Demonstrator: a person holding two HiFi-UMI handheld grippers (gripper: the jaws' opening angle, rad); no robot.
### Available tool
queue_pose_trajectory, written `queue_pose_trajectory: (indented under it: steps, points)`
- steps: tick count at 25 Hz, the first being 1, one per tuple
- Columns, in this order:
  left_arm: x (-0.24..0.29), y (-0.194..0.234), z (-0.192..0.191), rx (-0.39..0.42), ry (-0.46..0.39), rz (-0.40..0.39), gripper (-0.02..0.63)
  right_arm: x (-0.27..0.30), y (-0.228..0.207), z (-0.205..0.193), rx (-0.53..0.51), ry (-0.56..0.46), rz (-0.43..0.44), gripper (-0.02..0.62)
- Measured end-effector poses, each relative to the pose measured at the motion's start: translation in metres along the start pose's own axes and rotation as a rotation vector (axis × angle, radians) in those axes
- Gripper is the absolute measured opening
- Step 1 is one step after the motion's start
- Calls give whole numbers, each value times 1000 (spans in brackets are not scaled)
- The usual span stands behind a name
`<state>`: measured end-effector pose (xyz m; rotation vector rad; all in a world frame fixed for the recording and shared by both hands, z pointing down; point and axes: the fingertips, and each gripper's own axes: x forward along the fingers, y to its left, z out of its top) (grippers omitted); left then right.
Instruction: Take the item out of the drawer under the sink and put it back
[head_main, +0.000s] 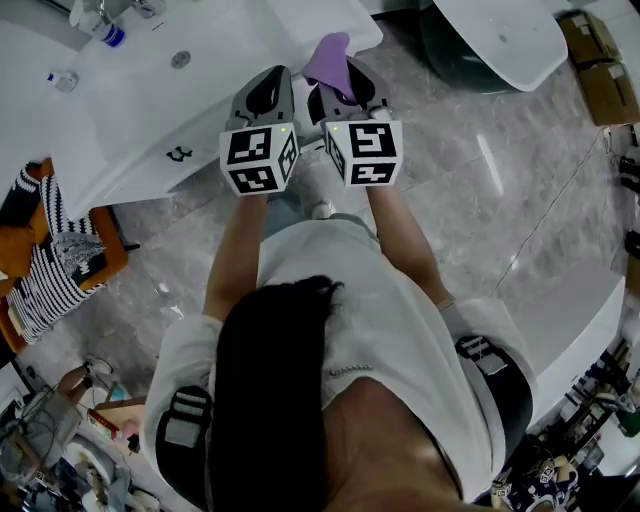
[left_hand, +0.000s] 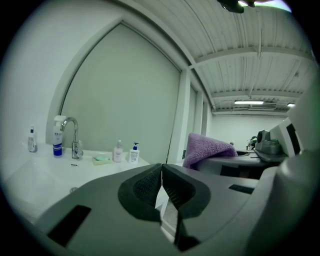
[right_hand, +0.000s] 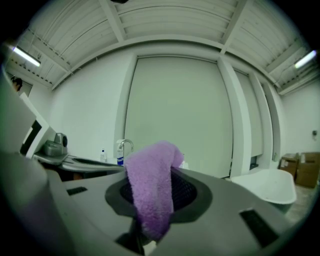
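A purple towel (right_hand: 150, 192) hangs folded between the pads of my right gripper (right_hand: 152, 192), which is shut on it. In the head view the purple towel (head_main: 328, 62) sticks out ahead of my right gripper (head_main: 345, 92), over the edge of the white sink counter (head_main: 150, 120). My left gripper (head_main: 268, 95) is held beside it at the same height. Its pads meet with nothing between them, so my left gripper (left_hand: 161, 186) is shut. From the left gripper view the purple towel (left_hand: 207, 148) shows to the right. The drawer under the sink is hidden in every view.
On the counter stand a chrome tap (left_hand: 75, 136), a blue-capped bottle (left_hand: 58, 136), two pump bottles (left_hand: 126, 151) and a green soap (left_hand: 101, 159). A white bathtub (head_main: 505, 35) lies on the marble floor at the right. A chair with striped cloth (head_main: 50, 255) stands left.
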<state>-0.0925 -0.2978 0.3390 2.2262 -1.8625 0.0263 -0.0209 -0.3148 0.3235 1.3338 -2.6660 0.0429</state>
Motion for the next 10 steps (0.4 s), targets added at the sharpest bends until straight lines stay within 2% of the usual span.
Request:
queue_pose_trajectory:
  steps: [10]
  points:
    - [8,1,-1,0,8,4,5,8,-4,-2,4,14,2,114]
